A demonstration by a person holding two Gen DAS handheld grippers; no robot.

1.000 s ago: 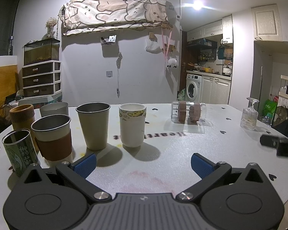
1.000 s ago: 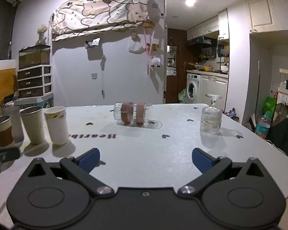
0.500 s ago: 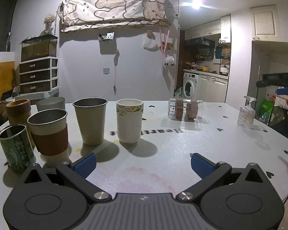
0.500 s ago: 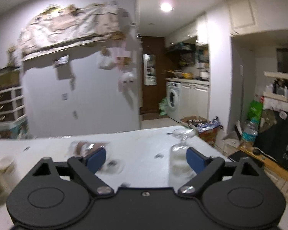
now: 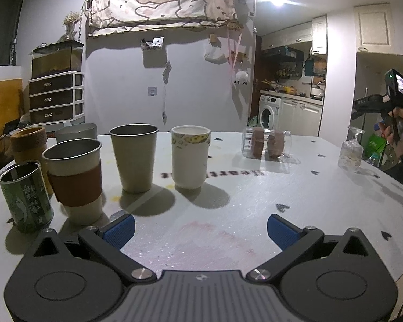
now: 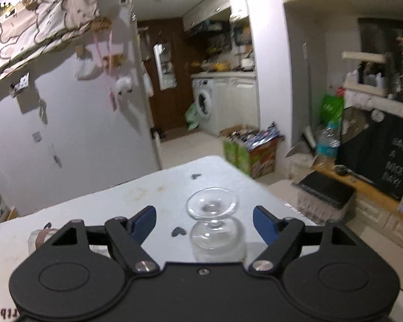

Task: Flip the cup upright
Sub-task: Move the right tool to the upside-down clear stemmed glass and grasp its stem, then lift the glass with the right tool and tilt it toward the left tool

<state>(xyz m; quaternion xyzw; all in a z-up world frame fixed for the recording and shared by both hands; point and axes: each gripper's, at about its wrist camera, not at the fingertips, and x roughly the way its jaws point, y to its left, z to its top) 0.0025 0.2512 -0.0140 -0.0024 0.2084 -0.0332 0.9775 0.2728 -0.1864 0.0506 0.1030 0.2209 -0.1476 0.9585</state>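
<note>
The upturned glass (image 6: 215, 225) stands foot-up near the table (image 6: 147, 196) edge, between the wide-spread fingers of the right gripper (image 6: 204, 221) poised above. The left gripper (image 5: 200, 225), also wide, holds nothing. Advised: close on the bowl (not the stem), lift clear, then invert.

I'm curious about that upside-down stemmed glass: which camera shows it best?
The right wrist view: the upside-down glass sits close between the open right gripper fingers, foot up. The left wrist view shows it small, near the table's far right edge.
</note>
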